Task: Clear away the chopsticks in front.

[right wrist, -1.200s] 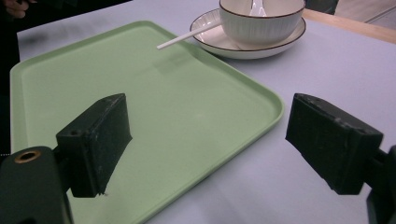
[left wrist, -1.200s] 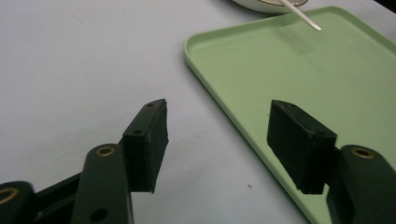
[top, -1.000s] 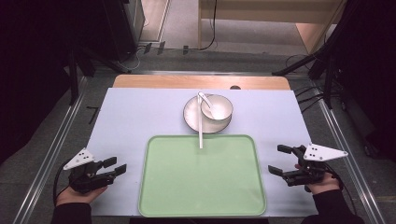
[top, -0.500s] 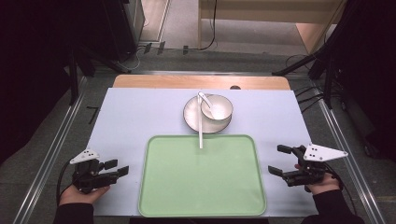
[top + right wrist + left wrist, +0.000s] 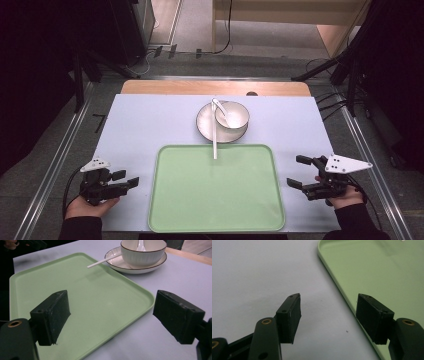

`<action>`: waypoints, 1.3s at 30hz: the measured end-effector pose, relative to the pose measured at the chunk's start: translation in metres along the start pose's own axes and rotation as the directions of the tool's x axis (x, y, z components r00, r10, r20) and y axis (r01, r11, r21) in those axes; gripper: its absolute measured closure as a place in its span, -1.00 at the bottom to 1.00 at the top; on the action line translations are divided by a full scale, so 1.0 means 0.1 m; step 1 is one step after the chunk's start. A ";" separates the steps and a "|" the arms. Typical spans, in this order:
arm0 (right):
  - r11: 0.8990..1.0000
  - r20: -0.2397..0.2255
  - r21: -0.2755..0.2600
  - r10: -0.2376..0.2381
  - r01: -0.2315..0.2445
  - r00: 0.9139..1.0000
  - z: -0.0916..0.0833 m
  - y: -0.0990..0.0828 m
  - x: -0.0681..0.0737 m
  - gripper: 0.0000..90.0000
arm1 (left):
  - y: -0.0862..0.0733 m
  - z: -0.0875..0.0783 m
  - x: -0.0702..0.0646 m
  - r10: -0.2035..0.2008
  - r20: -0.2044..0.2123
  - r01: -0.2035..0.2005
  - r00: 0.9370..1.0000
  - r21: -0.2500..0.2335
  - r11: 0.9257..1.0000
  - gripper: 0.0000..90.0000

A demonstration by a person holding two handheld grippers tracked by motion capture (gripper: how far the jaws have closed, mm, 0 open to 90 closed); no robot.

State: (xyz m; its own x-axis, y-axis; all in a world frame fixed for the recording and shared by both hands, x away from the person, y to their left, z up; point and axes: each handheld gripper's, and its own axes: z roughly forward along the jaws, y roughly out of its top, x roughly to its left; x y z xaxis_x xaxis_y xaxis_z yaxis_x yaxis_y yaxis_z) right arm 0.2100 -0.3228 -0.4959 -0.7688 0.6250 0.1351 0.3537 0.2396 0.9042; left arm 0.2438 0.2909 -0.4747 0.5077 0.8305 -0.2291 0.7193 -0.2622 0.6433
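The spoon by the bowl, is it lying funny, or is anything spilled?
Nothing is spilled. The white spoon sits with its scoop in the bowl, and its long handle sticks out past the plate over the far edge of the green tray. That overhang is the only odd thing; the bowl sits off-centre on the plate.

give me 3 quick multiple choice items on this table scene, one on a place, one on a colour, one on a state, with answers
1. Where does the bowl sit?
A. on the tray
B. on the plate
C. on the bare table

2. What colour is the tray?
A. green
B. red
C. black

3. How does the left gripper stand?
A. shut on the spoon
B. shut on nothing
C. open

Answers:
1 B: the bowl rests on the plate, beyond the tray.
2 A: its whole surface is pale green.
3 C: the left gripper view shows a wide gap between its jaws, nothing in it.
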 end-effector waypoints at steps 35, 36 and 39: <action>0.999 0.027 0.023 0.047 -0.047 0.999 0.04 -0.03 -0.02 -0.67 | 0.76 0.18 -0.31 0.024 0.056 -0.027 0.998 0.054 0.998 -0.22; 0.998 0.029 0.026 0.047 -0.048 0.998 0.04 -0.04 -0.02 -0.67 | 0.78 0.20 -0.33 0.032 0.053 -0.035 0.998 0.057 0.998 -0.22; 0.998 0.031 0.030 0.051 -0.052 0.998 0.04 -0.04 -0.02 -0.67 | 0.86 0.26 -0.36 0.032 0.049 -0.035 0.998 0.059 0.998 -0.20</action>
State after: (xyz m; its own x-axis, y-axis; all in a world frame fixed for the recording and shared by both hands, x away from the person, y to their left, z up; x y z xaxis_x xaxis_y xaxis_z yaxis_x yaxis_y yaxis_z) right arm 0.2126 -0.3224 -0.5012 -0.7327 0.6594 0.1683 0.4091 0.2291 0.8833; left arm 0.2995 0.2256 -0.4302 0.5528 0.7968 -0.2439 0.7282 -0.3196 0.6064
